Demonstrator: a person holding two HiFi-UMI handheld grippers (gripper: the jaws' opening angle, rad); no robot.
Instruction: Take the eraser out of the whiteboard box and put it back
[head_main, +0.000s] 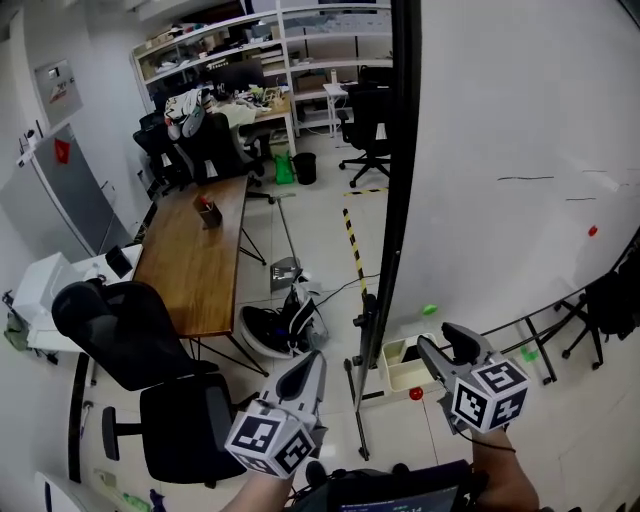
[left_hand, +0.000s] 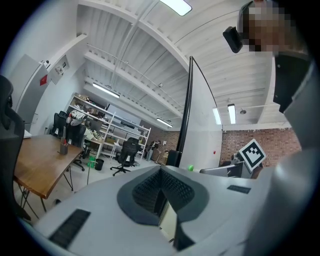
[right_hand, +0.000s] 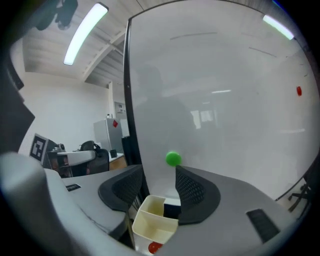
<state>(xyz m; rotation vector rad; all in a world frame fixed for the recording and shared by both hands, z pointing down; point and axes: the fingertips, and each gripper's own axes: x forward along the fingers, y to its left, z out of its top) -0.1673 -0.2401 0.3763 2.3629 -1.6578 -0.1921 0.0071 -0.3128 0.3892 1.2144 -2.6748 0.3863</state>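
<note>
Right claw (right_hand: 159, 172) stands open, empty, near box (right_hand: 150, 221) holding dark eraser (right_hand: 170, 210), orientation unclear.

At the lower left corner of the whiteboard (right_hand: 225, 100), the box (right_hand: 150, 234) stood open-topped with free air above; the board walled its far side, the black frame post (head_main: 398, 180) its left.
</note>
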